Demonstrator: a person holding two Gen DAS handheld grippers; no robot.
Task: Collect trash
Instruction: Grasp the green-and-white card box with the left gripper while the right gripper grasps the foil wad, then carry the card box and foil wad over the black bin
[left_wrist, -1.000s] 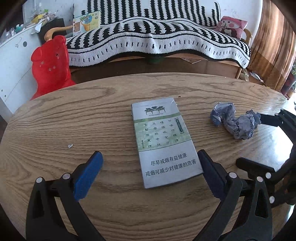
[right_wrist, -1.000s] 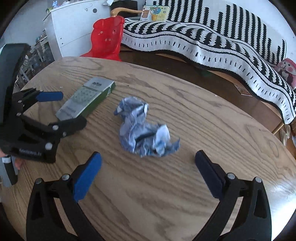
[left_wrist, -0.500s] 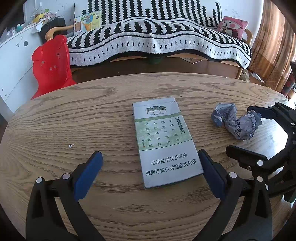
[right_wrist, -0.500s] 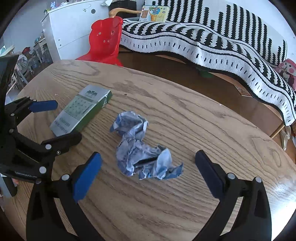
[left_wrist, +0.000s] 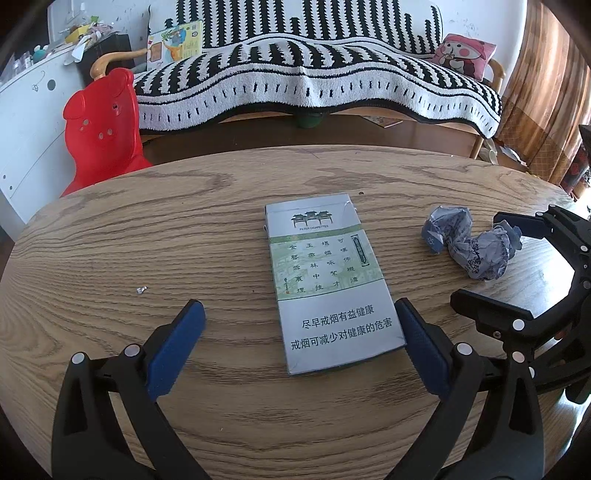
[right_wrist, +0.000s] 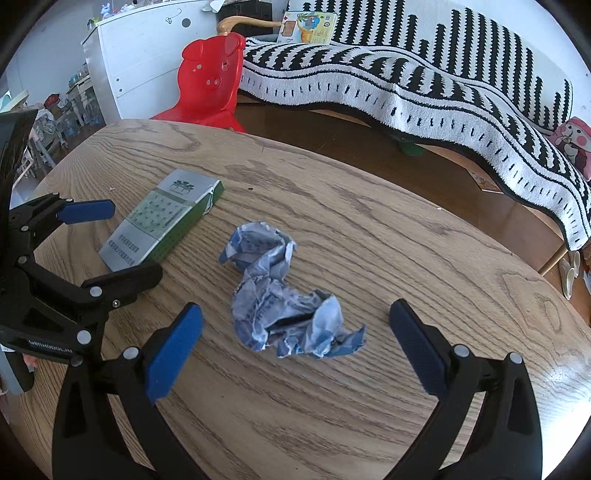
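I have both grippers low over the round wooden table (left_wrist: 155, 236). My left gripper (left_wrist: 301, 341) has its jaws spread wide, and the near end of the cigarette pack (left_wrist: 325, 280) lies between them: the right blue pad (left_wrist: 421, 354) sits just beside the pack's near right corner, though I cannot tell whether it touches, and the left pad (left_wrist: 175, 349) is well clear of it. The pack lies flat, face up, lengthwise away from the camera, and is not gripped. My right gripper (right_wrist: 291, 347) is also spread wide, with the crumpled blue-grey paper (right_wrist: 284, 299) resting on the table between its pads and touching neither. From the left wrist the paper lies to the right of the pack, apart from it, with the right gripper's black fingers (left_wrist: 524, 229) on either side. A small foil scrap (left_wrist: 141, 290) lies on the table left of the pack, well apart. Beyond the table stand a red chair (left_wrist: 103, 129) and a sofa under a black-and-white striped cover (left_wrist: 314, 85)
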